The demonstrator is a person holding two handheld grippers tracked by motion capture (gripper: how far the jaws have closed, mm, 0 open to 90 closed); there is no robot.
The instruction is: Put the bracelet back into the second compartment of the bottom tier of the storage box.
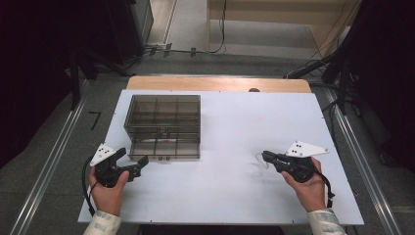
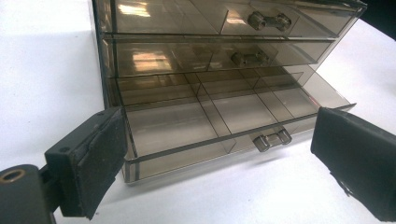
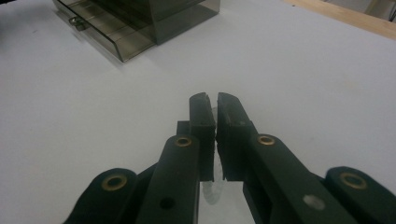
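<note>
Currently: drawer unit (image 1: pixel 163 126) on surface, bottom drawer (image 2: pixel 205 126) pulled out. Left hand-held gripper (image 1: pixel 139 164) just beside drawer front, released, nearer. Right hand-held gripper (image 1: pixel 265 156) well apart, clenched on clear plastic strip (image 3: pixel 214 186).

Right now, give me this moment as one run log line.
left gripper: open, facing drawer cabinet | bottom drawer: pulled out | right gripper: shut on clear thin item
</note>
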